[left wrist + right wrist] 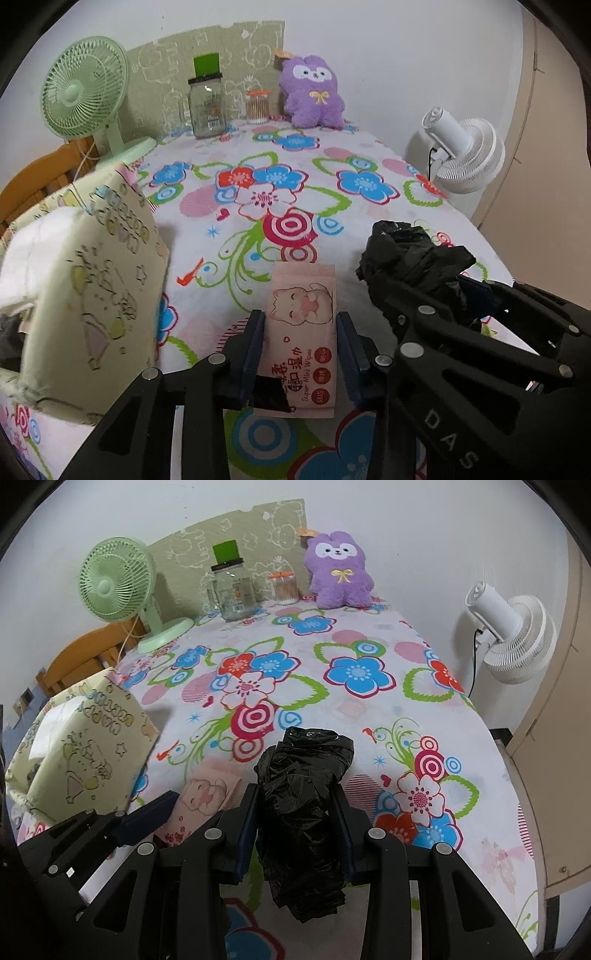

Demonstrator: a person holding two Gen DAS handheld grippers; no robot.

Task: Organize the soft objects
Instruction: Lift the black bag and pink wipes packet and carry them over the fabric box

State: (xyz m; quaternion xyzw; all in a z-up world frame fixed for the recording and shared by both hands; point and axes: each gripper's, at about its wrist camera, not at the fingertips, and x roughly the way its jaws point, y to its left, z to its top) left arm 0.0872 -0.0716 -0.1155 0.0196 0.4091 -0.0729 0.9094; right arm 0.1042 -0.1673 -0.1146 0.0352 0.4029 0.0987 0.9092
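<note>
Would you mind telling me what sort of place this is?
Probably a bedroom at home: a flowered sheet covers what looks like a bed, a purple plush toy sits against the wall, and a green fan stands nearby.

Both views are taken from low over the near end of the desk (369, 155), looking forward and slightly down along the fingers toward the far wall. The left wrist view is set just left of the other, so the right claw (480, 299) is seen close at its lower right; in the right wrist view the left claw (184, 808) is caught at lower left. Shared by both are the flowered cloth (332, 709), the green fan (83, 92), the glass jar (232, 590), the purple plush (314, 92), the white fan (517, 635) and the patterned box (92, 280) at near left
</note>
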